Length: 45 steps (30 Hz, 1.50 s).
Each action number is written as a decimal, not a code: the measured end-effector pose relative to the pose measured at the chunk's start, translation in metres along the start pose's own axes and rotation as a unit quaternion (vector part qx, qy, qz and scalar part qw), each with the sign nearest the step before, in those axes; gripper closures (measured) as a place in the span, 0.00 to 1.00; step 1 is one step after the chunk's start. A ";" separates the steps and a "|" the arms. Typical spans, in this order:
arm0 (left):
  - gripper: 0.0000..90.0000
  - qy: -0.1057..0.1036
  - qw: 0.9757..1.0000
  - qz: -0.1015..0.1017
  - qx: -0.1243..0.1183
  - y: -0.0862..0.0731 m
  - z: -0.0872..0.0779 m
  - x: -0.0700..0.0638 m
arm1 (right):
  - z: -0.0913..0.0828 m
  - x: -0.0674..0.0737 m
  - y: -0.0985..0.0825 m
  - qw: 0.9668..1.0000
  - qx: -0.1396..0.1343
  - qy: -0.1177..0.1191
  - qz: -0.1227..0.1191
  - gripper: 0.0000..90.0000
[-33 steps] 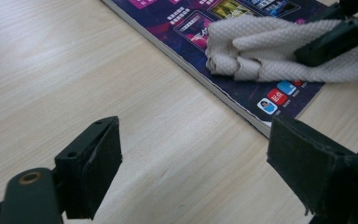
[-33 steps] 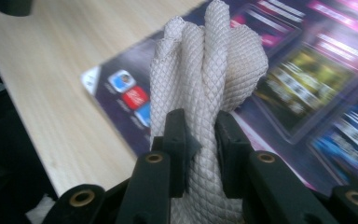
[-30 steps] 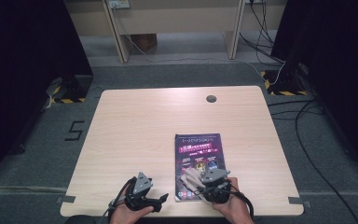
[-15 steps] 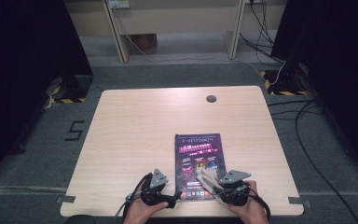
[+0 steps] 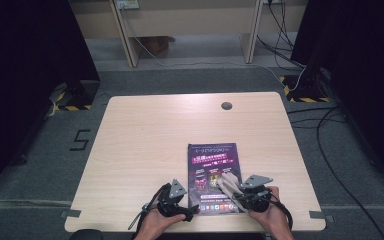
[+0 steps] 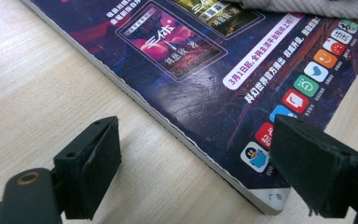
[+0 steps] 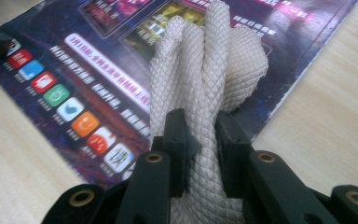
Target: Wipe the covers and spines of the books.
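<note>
Low over the near edge of the pale wooden table (image 5: 145, 145): right tool (image 7: 200, 140) clamped on a folded cream waffle-weave cloth (image 7: 205, 70), draped onto the dark purple glossy magazine (image 5: 214, 175) lying flat near the table's front edge. Left tool (image 6: 196, 163) spread wide, gripping nothing, straddling the magazine's near left corner, one jaw over the cover, the other over bare wood.

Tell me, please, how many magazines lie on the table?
1. The magazine lies flat near the table's front edge, between the left gripper and right gripper, which holds a cream cloth over it.
</note>
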State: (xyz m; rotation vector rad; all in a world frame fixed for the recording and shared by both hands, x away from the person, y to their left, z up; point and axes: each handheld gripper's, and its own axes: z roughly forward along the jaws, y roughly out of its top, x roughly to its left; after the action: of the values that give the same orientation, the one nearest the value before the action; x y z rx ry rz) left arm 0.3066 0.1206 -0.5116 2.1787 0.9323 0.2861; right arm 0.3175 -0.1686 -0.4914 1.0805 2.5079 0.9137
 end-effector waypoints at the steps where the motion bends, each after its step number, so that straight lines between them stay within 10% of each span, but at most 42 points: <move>1: 0.18 0.001 1.000 0.001 0.000 0.000 0.000 0.000 | 0.001 -0.003 0.002 1.000 0.000 -0.002 0.000 0.86; 45: 0.18 0.008 1.000 0.016 -0.001 0.000 0.000 -0.002 | 0.077 -0.099 0.090 0.991 -0.016 -0.100 0.084 0.86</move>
State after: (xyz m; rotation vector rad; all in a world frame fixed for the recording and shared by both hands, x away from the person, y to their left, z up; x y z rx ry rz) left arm 0.3050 0.1188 -0.5109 2.1948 0.9059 0.3195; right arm 0.4717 -0.1586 -0.4934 1.3184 2.2609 0.8396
